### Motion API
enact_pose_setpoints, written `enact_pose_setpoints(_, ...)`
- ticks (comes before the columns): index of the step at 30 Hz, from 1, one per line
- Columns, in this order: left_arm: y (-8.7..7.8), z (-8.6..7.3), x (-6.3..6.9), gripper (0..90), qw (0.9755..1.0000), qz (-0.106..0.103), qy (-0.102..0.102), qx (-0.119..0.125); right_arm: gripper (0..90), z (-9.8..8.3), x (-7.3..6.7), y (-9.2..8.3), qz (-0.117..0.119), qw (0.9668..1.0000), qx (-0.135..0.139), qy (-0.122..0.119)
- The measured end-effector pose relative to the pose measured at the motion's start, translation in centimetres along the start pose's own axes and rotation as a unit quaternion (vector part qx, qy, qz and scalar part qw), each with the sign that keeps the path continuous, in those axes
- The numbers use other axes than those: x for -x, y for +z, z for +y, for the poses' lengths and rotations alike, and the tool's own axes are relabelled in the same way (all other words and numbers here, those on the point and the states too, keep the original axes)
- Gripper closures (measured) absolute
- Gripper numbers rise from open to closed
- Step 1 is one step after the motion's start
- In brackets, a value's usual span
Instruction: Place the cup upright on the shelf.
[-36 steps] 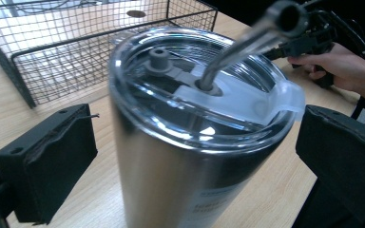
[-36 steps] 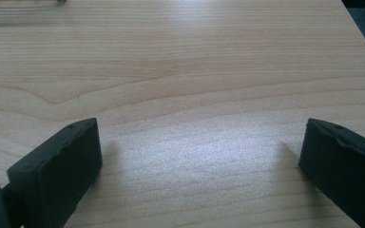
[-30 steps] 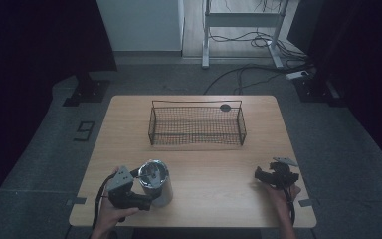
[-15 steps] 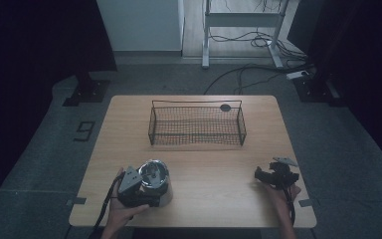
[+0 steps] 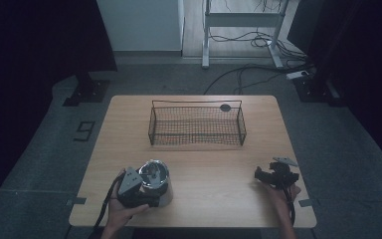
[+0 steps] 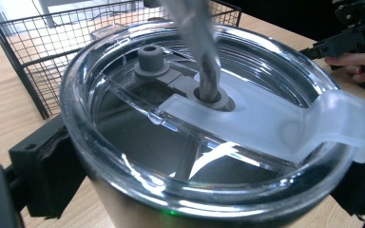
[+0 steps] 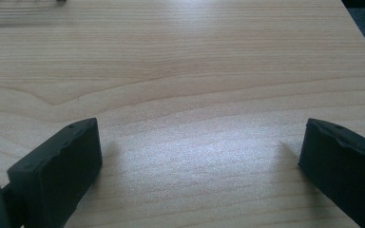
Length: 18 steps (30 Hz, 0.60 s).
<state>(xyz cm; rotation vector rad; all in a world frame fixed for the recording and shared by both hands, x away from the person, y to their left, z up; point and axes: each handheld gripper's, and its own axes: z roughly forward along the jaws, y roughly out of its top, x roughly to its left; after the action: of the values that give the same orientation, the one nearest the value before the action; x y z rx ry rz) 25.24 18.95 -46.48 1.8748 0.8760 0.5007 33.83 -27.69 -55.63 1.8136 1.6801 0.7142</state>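
Tumbler (image 5: 155, 181) work comes first in the high view: the steel cup with its clear lid stands near the front edge of the table (image 5: 214, 164), on the person's side of the wire basket (image 5: 197, 124) and off toward that basket's left end. The left gripper (image 5: 138, 193) sits pressed against the cup's near side. The right gripper (image 5: 274, 175) rests well apart, also in front of the basket, beyond its right end.

In the left gripper view, the tumbler (image 6: 204, 137) sits between the two black jaws, one at each side of its wall just below the lid (image 6: 195, 118). They appear to clasp the body, so the cup looks gripped. A straw (image 6: 202, 47) rises through the lid's sliding tab. The basket (image 6: 38, 52) stands behind.

In the right gripper view, the jaws stand wide apart over bare table (image 7: 195, 71), holding nothing.

Judging from this, the hold should stay on the steel wall, not the lid, which could pop off. A lift ought to go straight up and keep the cup level, since the straw and any contents would shift with a tilt.
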Motion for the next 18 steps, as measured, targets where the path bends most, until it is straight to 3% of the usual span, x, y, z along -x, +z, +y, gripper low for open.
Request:
enact_pose_setpoints(5, -0.2, 0.1, -0.2, 4.0, 1.0, 0.002, -0.003, 0.001, 0.1, 0.0, 0.0, 0.0, 0.0, 1.0, 0.0, 0.0)
enact_pose_setpoints(10, 0.0, 0.3, -0.4, 4.0, 0.9998, -0.004, -0.016, 0.005, 0.1, 0.0, 0.0, 0.0, 0.0, 1.0, 0.0, 0.0)
enact_pose_setpoints(18, 0.1, 0.8, -1.3, 4.1, 0.9991, 0.007, -0.039, 0.014, 0.1, 0.0, 0.0, 0.0, 0.0, 1.0, 0.0, 0.0)
